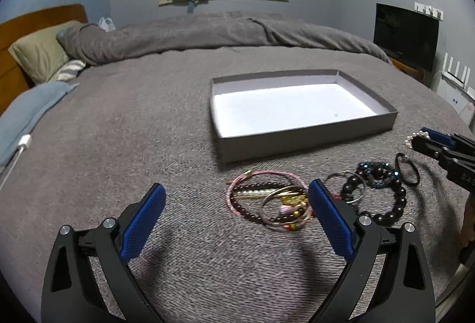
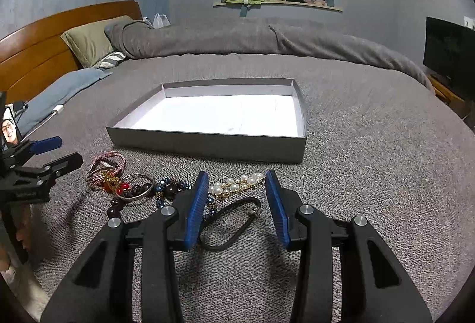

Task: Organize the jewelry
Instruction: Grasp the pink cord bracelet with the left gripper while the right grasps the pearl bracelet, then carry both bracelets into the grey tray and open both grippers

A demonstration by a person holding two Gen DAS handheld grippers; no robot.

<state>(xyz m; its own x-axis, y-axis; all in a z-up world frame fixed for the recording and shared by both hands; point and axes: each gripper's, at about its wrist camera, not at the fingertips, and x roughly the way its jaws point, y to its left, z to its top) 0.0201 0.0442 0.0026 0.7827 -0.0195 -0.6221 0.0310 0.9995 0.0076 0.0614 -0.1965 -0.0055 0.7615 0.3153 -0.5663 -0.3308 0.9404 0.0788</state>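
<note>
We see the grey box (image 2: 207, 145) lying open on the bed cover (image 2: 371, 159), with the jewelry heaped just in front of its near wall. Our right gripper (image 2: 236, 186) pinches the pearl bracelet (image 2: 237, 185) between its fingers, seemingly lifted clear of the cover. Our left gripper (image 1: 237, 201), jaws spread wide and empty, hovers before the pink cord bangles (image 1: 267, 198).
</note>
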